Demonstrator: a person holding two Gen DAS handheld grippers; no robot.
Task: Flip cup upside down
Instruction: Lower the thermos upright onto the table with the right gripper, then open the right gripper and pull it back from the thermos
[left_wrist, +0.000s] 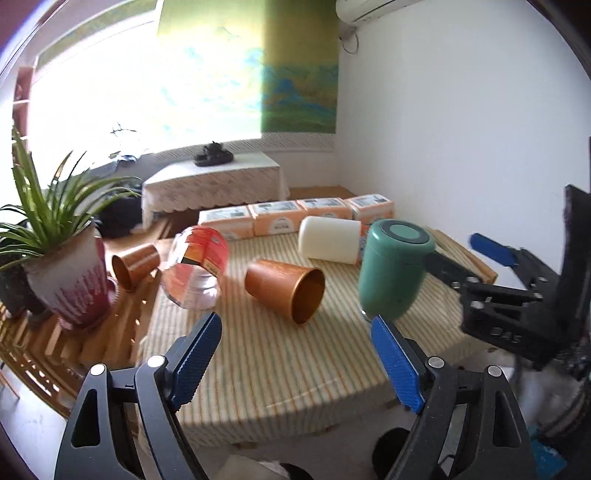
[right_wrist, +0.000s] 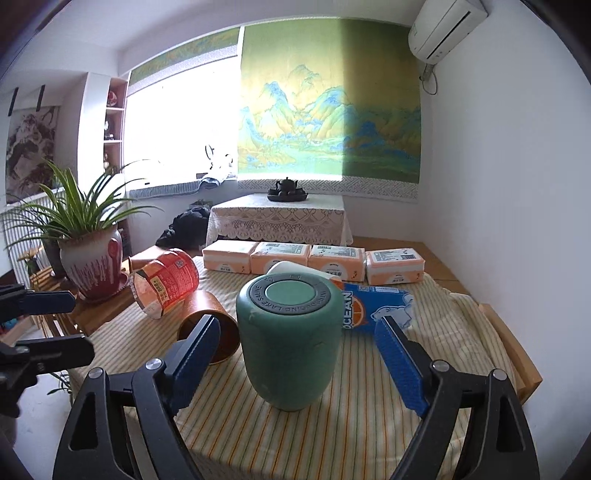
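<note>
1. Green cup (right_wrist: 290, 341): stands base-up, mouth down, on the striped tablecloth (right_wrist: 332, 424); the ring on its upturned base carries raised lettering.
2. Right gripper (right_wrist: 295, 354): jaws spread wide on either side of the green cup, neither blue pad touching it.
3. Left gripper (left_wrist: 295, 354): jaws spread apart, nothing between them; it hangs over the near edge of the cloth, left of the green cup (left_wrist: 393, 267).
4. Copper cup (left_wrist: 286, 291): lies on its side just left of the green cup, mouth facing the camera.
5. Second copper cup (left_wrist: 135, 266): lies on its side beside the potted plant (left_wrist: 62, 251).
6. Red-labelled clear jar (right_wrist: 166, 282): tipped over.
7. White cup (left_wrist: 328, 240): on its side behind the green cup.
8. Blue "OCEAN" carton (right_wrist: 376, 306): lies flat, right of the green cup.
9. Four orange tissue packs (right_wrist: 314, 258): in a row along the far edge.
</note>
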